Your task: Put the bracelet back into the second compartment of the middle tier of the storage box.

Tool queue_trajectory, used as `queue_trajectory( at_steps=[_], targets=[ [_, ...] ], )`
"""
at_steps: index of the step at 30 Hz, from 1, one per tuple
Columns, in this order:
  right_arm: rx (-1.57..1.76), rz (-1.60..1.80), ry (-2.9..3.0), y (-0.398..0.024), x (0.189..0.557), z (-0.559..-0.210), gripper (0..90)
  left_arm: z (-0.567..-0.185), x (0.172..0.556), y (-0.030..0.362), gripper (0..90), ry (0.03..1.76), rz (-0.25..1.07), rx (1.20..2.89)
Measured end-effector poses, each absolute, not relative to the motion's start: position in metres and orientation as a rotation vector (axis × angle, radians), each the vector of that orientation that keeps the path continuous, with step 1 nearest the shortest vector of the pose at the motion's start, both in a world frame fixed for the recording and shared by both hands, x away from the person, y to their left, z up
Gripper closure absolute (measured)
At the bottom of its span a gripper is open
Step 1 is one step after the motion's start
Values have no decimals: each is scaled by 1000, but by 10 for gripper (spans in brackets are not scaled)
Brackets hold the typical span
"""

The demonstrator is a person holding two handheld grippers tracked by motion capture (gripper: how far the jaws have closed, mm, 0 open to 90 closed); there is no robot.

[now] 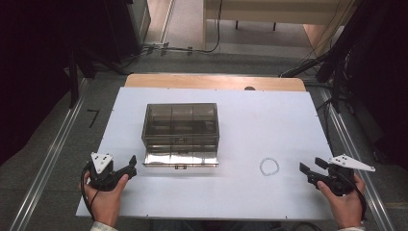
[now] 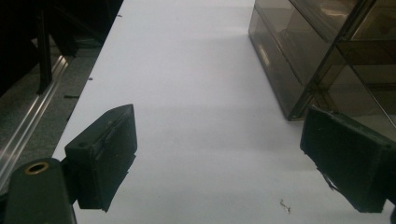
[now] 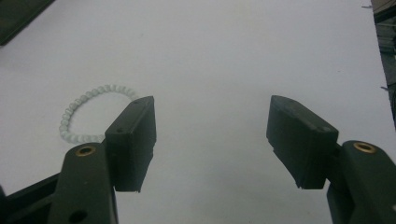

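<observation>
A white surface (image 1: 269,120) carries everything here. Toward its middle left stands a smoky, see-through drawer box (image 1: 181,126) divided into compartments, with its lowest drawer (image 1: 182,159) pulled out toward the person. In the left gripper view a corner of the box (image 2: 299,60) rises at the upper right, just beyond the right jaw.

The left tongs (image 1: 131,166) rest near the surface's front left corner, held in the person's left hand (image 1: 105,197), close to the open drawer's left end but apart from it. Their jaws stand wide with only bare surface between them.

The right tongs (image 1: 312,169) sit near the front right edge in the right hand (image 1: 345,202), jaws likewise spread wide and holding nothing.

A small bracelet of pale beads (image 1: 269,166) lies flat on the surface between the drawer and the right tongs, nearer to the tongs. In the right gripper view the bracelet (image 3: 79,116) lies just left of the left jaw, partly hidden behind it and outside the gap.
</observation>
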State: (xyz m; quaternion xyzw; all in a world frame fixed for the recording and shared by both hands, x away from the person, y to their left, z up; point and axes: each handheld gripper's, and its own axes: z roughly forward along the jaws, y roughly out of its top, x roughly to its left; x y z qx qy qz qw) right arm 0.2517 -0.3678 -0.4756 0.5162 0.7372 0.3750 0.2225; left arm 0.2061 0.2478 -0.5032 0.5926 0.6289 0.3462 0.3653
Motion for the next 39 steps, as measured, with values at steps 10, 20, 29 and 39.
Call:
queue_trajectory(
  at_steps=[10, 20, 29, 39],
  targets=[
    [1422, 1039, 2047, -366, 253, -476, 316, -503, 206, 248, 118, 1618, 892, 1522],
    [1419, 1036, 2053, -362, 254, -476, 316, -503, 206, 248, 118, 1616, 892, 1525],
    [1408, 1035, 2064, -360, 255, -476, 317, -504, 206, 247, 118, 1615, 889, 1532],
    [1397, 1029, 2081, -354, 257, -477, 317, -504, 207, 247, 118, 1614, 888, 1532]
  ],
)
